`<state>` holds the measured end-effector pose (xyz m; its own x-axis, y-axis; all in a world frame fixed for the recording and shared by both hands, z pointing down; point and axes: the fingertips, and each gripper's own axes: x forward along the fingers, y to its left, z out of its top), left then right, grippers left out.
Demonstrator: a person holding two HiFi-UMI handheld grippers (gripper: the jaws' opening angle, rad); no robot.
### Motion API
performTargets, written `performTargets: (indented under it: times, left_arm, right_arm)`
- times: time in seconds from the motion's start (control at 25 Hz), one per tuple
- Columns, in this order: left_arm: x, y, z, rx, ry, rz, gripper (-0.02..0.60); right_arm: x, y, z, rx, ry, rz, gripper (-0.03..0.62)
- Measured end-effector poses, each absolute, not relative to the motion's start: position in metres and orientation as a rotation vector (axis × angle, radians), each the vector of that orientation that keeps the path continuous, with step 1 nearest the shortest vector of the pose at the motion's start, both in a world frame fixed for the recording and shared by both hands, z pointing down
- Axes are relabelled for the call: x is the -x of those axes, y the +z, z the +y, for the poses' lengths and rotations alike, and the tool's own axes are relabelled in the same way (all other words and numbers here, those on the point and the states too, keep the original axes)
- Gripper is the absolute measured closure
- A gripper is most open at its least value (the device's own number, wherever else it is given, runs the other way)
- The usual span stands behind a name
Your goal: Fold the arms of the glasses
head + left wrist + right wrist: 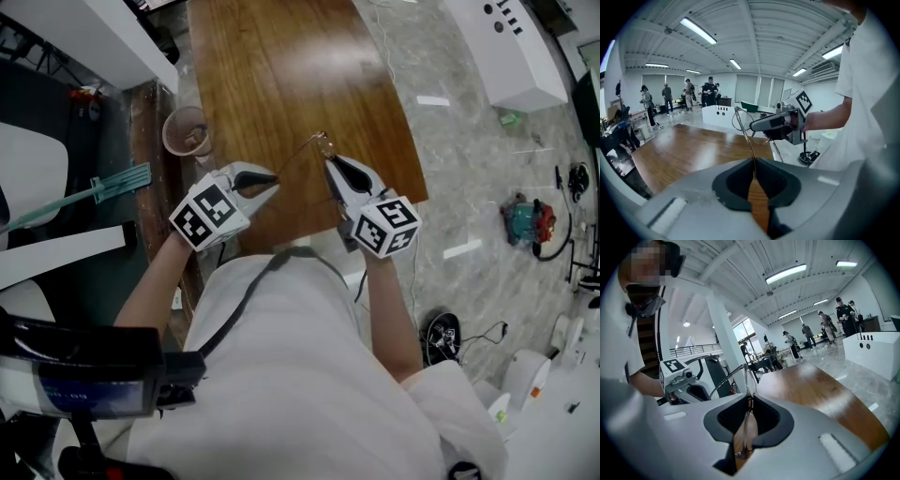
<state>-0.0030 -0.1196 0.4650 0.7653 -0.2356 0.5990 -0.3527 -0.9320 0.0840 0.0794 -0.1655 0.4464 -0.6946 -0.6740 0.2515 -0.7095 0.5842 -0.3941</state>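
While the right gripper [330,165] pinches the glasses [322,142] front, the left gripper [273,178] clamps one arm [749,143] between nearly closed fingers [733,185].

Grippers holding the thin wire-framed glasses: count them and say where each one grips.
2. The left gripper pinches one arm of the thin wire-framed glasses; the right gripper clamps the lens front. Both hold them over the brown wooden table.
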Motion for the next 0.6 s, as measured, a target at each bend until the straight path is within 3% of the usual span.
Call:
performTargets:
  times: [0.44,0.6]
  left_arm:
    - [-0.026,0.463,-0.111,-2.805,0.954,-0.333,0.551]
    - [-0.018,0.457,-0.119,-2.839,0.958,-0.442,0.454]
  right_arm:
    - [-0.069,0.423,-0.169,-1.196,0.59,-2.811,0.554]
    - [-0.073,0.427,-0.168,-1.226,0.524,-2.783,0.554]
